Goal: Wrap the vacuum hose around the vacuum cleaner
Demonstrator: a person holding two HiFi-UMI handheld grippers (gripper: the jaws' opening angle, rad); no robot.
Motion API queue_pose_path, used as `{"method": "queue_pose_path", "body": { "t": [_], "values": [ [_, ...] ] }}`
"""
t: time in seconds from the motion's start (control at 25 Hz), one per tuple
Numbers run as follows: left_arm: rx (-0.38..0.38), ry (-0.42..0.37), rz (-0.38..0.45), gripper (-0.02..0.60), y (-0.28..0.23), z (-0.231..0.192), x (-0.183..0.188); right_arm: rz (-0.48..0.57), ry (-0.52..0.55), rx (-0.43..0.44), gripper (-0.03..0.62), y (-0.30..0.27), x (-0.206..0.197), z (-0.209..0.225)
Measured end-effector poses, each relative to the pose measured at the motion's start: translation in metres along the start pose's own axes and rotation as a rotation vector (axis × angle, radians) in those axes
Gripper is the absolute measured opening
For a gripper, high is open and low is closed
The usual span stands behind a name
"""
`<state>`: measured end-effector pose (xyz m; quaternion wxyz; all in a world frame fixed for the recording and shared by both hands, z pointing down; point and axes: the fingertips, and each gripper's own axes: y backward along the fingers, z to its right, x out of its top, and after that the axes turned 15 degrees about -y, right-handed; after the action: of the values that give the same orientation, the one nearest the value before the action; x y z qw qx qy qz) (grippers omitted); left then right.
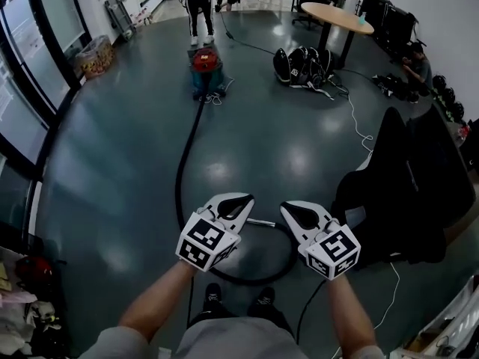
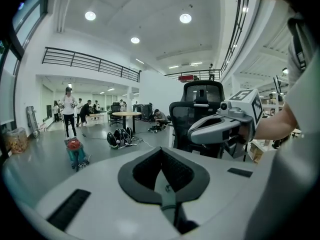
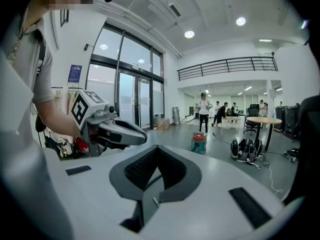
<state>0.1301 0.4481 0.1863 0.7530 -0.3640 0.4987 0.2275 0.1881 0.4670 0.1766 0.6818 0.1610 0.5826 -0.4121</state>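
The vacuum cleaner [image 1: 206, 66], with a red top and a teal body, stands far ahead on the grey floor; it also shows small in the left gripper view [image 2: 75, 151] and the right gripper view [image 3: 199, 142]. Its black hose [image 1: 182, 163] runs from it toward me and loops in front of my shoes, and its metal end [image 1: 262, 221] lies between the grippers. My left gripper [image 1: 241, 200] and right gripper [image 1: 292, 211] hang side by side above that loop. Both are shut with nothing in them. Neither touches the hose.
A person [image 1: 199, 6] stands just behind the vacuum cleaner. A round wooden table [image 1: 337, 13] and a pile of black helmets [image 1: 303, 66] are at the back right. A black office chair [image 1: 404, 178] is close on my right, a white cable [image 1: 361, 129] beside it. Glass walls [image 1: 30, 66] run along the left.
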Motion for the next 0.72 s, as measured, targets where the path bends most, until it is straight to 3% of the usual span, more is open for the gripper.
{"method": "queue_pose_path", "body": {
  "t": [0.16, 0.36, 0.72],
  "values": [
    [-0.03, 0.014, -0.047, 0.006, -0.031, -0.007, -0.035, -0.021, -0.038, -0.01, 0.005, -0.022, -0.024, 0.027],
    [-0.027, 0.013, -0.102, 0.006, -0.07, -0.023, -0.104, -0.039, -0.097, -0.035, 0.005, -0.059, -0.078, 0.066],
    [-0.113, 0.075, -0.182, 0.006, -0.162, 0.022, -0.278, -0.06, -0.282, -0.098, 0.005, -0.108, -0.251, 0.144]
  ]
}}
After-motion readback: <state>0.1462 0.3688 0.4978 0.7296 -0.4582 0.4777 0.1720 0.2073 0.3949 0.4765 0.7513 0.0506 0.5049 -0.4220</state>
